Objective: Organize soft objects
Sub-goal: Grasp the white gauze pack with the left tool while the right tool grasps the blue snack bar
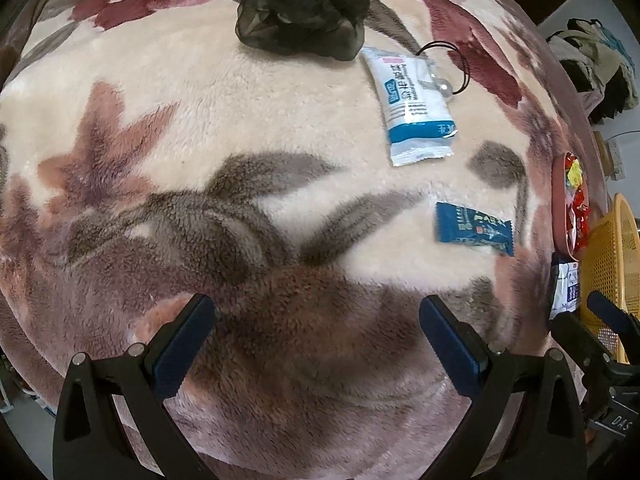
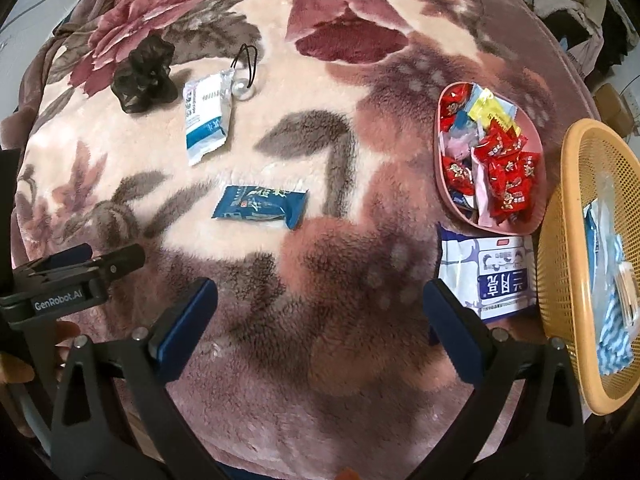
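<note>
On the floral blanket lie a black organza scrunchie [image 1: 304, 8] [image 2: 145, 74], a white-and-blue packet [image 1: 414, 104] [image 2: 206, 114], a black hair tie with a pearl [image 1: 446, 88] [image 2: 243, 89], and a small blue snack packet [image 1: 474, 228] [image 2: 260, 206]. A white-and-blue tissue pack [image 2: 490, 274] lies by the pink dish [image 2: 446, 176]. My left gripper [image 1: 316, 312] is open and empty above the blanket. My right gripper [image 2: 320, 296] is open and empty; the tissue pack is just beyond its right finger.
The pink dish holds several red and yellow candy wrappers [image 2: 504, 164]. A yellow mesh basket [image 2: 568, 240] [image 1: 608, 264] at the right edge holds a plastic-wrapped blue-and-white item [image 2: 612, 280]. The left gripper shows at the left of the right wrist view [image 2: 72, 276]. Clothes are piled beyond the bed [image 1: 592, 56].
</note>
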{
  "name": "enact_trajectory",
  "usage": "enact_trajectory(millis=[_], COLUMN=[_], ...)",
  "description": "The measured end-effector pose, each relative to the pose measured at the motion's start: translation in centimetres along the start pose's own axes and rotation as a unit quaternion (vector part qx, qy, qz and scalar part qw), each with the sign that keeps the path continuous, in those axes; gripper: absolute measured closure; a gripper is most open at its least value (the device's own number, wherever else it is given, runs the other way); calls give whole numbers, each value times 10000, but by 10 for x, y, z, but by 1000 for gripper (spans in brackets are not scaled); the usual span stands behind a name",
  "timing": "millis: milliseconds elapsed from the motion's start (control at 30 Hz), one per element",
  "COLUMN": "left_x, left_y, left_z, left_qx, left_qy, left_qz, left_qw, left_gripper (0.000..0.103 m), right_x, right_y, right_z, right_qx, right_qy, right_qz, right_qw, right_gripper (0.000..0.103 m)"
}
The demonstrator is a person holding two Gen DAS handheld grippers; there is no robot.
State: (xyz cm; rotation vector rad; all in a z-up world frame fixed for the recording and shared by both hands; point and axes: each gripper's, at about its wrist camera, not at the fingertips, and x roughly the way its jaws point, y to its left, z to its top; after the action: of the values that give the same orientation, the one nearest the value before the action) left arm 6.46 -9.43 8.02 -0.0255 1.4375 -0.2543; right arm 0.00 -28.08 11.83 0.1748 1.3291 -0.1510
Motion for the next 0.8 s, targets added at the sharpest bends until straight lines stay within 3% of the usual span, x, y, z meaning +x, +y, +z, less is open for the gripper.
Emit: enact_trajectory(millis=[267, 567, 800], left_x=[2, 6, 12], left_y=[6, -16, -34], left_z=[12, 53, 80], left_qx=[-98, -116, -11], left_qy=[-104, -233, -271], left_qz=[-131, -497, -515], left_qw=[9998, 9984, 9983], left_gripper=[0, 1, 1], right_x=[8, 31, 39], right_y=[2, -5, -18], right_z=[6, 5, 42], right_qx=[-16, -2, 150], right_qy=[11, 63, -200], right_qz=[65, 353, 329], right_qw=[10000, 9994, 9991], right_gripper=[0, 0, 0])
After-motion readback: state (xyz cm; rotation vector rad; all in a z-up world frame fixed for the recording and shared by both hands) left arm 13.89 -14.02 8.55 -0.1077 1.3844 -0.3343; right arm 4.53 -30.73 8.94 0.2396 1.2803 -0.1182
